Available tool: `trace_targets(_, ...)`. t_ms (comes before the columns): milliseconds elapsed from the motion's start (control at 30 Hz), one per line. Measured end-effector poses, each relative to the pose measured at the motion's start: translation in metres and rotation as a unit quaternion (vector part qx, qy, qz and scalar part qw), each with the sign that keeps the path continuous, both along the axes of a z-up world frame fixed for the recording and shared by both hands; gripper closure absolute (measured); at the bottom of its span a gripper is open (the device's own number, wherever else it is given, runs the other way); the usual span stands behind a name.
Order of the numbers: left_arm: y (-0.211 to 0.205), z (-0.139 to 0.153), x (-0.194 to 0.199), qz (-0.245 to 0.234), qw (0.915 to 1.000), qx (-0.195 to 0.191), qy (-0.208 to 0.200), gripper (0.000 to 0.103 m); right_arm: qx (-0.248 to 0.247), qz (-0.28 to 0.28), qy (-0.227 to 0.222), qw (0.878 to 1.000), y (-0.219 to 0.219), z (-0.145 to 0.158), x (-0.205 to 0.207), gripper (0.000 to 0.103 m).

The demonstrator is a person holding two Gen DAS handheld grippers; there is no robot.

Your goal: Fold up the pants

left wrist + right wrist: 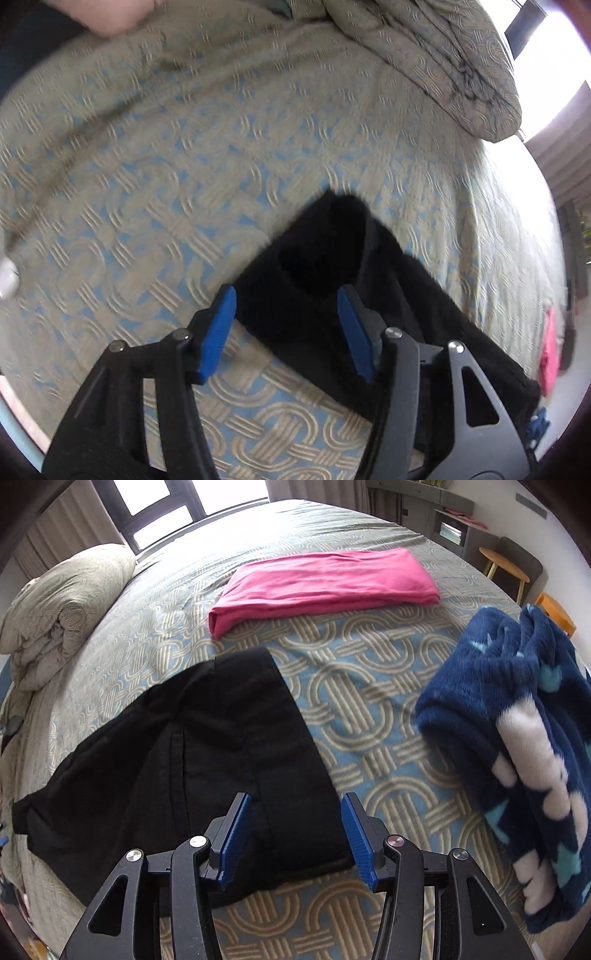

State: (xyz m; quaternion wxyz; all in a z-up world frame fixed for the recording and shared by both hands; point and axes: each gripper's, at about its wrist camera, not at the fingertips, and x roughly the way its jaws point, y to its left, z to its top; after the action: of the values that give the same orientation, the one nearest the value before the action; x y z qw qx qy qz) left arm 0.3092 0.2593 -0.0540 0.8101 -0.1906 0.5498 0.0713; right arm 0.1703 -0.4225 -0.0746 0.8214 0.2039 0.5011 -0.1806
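Black pants point(192, 753) lie folded into a broad band on the patterned bedspread point(351, 701). My right gripper point(295, 805) is open, its blue pads point(236, 834) either side of the near right corner of the pants, just above the cloth. In the left wrist view the pants point(325, 258) show as a dark bunched end. My left gripper point(286, 299) is open and straddles that end, with nothing held.
A folded pink garment point(325, 583) lies further up the bed. A blue fleece garment with white and teal shapes point(517, 738) lies at the right. A rolled quilt point(62, 605) sits at the left by the window; it also shows in the left wrist view point(443, 55). Stools point(506, 565) stand beyond the bed.
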Motion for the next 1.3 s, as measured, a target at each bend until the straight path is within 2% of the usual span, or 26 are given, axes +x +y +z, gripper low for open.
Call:
trace_targets(100, -0.008, -0.016, -0.002, -0.014, 0.9995, -0.026, -0.005, 0.044, 0.002, -0.005, -0.001, 1.0, 0.009, -0.001, -0.007, 0.049)
trace_targets(267, -0.02, -0.032, 0.013, -0.025, 0.999, -0.033, -0.018, 0.044, 0.003, 0.005, 0.0, 1.0, 0.026, -0.001, -0.018, 0.048)
trace_targets(300, -0.02, -0.036, 0.018, -0.02, 0.9989, -0.035, -0.022, 0.047, 0.002, 0.005, 0.001, 1.0, 0.028, -0.001, -0.021, 0.047)
trace_targets(333, -0.02, -0.038, 0.022, -0.015, 0.9988, -0.04, -0.024, 0.076, 0.004, 0.001, 0.003, 1.0, 0.029, -0.003, -0.023, 0.047)
trace_targets(367, -0.017, -0.04, 0.026, -0.01, 0.9985, -0.048, -0.022, 0.098, 0.008, -0.007, 0.005, 1.0, 0.029, -0.004, -0.025, 0.046)
trace_targets(400, -0.015, -0.041, 0.028, 0.004, 0.9982, -0.058, -0.009, 0.097, 0.013, -0.014, 0.006, 1.0, 0.028, -0.005, -0.026, 0.046)
trace_targets(467, -0.011, -0.029, 0.024, 0.015, 0.997, -0.073, -0.02, 0.097, 0.025, -0.025, 0.003, 0.999, 0.029, -0.006, -0.03, 0.046)
trace_targets(533, -0.005, -0.003, 0.014, 0.01, 0.9971, -0.063, -0.04, 0.097, 0.02, -0.023, 0.003, 1.0, 0.031, -0.002, -0.031, 0.046)
trace_targets(600, 0.008, 0.016, 0.005, 0.006, 0.9976, -0.055, -0.043, 0.095, -0.002, -0.018, 0.006, 1.0, 0.033, 0.003, -0.033, 0.046)
trace_targets(633, 0.017, 0.019, 0.003, 0.012, 0.9984, -0.043, -0.036, 0.09, -0.008, -0.017, 0.007, 1.0, 0.033, 0.004, -0.033, 0.046)
trace_targets(700, 0.038, 0.017, -0.001, 0.046, 0.9985, 0.009, -0.029, 0.082, -0.008, -0.02, 0.008, 1.0, 0.029, 0.004, -0.032, 0.045)
trace_targets(733, 0.047, 0.015, -0.004, 0.063, 0.9972, 0.028, -0.028, 0.074, -0.002, -0.024, 0.008, 1.0, 0.027, 0.002, -0.031, 0.045)
trace_targets(767, 0.055, 0.011, -0.008, 0.075, 0.9964, 0.03, -0.028, 0.071, 0.003, -0.027, 0.007, 1.0, 0.026, 0.0, -0.029, 0.044)
trace_targets(833, 0.067, 0.001, -0.022, 0.089, 0.9951, -0.021, -0.036, 0.058, 0.012, -0.029, 0.004, 0.999, 0.028, -0.003, -0.027, 0.044)
trace_targets(900, 0.066, -0.011, -0.03, 0.078, 0.9946, -0.058, -0.037, 0.052, 0.016, -0.019, 0.002, 1.0, 0.033, -0.005, -0.025, 0.044)
trace_targets(1033, 0.041, -0.034, -0.041, 0.038, 0.9974, -0.06, -0.011, 0.044, 0.006, -0.006, 0.014, 1.0, 0.034, -0.01, -0.019, 0.044)
trace_targets(1133, 0.02, -0.051, -0.045, 0.016, 0.9968, -0.078, 0.002, 0.04, 0.031, -0.017, 0.005, 0.999, 0.026, -0.014, -0.022, 0.043)
trace_targets(1233, 0.004, -0.066, -0.04, 0.016, 0.9968, -0.076, 0.017, 0.04, 0.045, -0.029, -0.001, 0.999, 0.019, -0.019, -0.028, 0.038)
trace_targets(1300, 0.0, -0.066, -0.038, 0.026, 0.9969, -0.074, 0.006, 0.04, 0.058, -0.034, -0.004, 0.998, 0.016, -0.022, -0.032, 0.035)
